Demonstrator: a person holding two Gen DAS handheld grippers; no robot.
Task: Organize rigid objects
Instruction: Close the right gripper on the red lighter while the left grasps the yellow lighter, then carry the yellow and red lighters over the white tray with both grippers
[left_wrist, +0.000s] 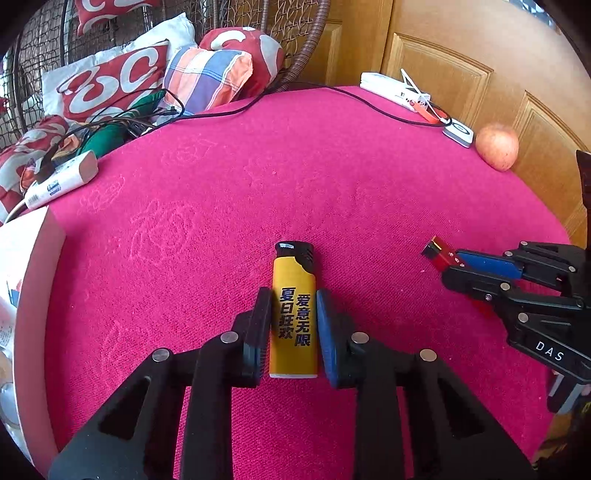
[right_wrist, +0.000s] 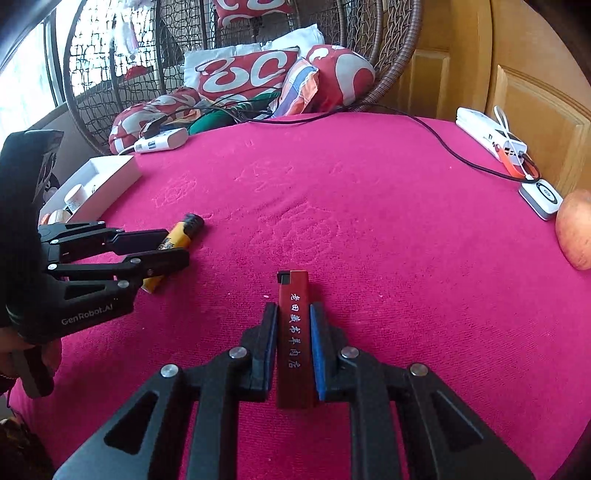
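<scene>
Your left hand-held gripper (left_wrist: 293, 332) is clamped on the yellow plastic lighter with a black cap (left_wrist: 294, 310), which lies on the round bench with a magenta cloth (left_wrist: 295, 177), its cap pointing to 12 o'clock in the left wrist view. Your right hand-held gripper (right_wrist: 293, 347) is closed tightly on the slim dark red lighter with white characters (right_wrist: 294, 332), also lying on the cloth. A white open box (right_wrist: 107, 177) stands at 10 o'clock at the bench edge; a reddish apple (right_wrist: 576, 229) lies at 3 o'clock.
</scene>
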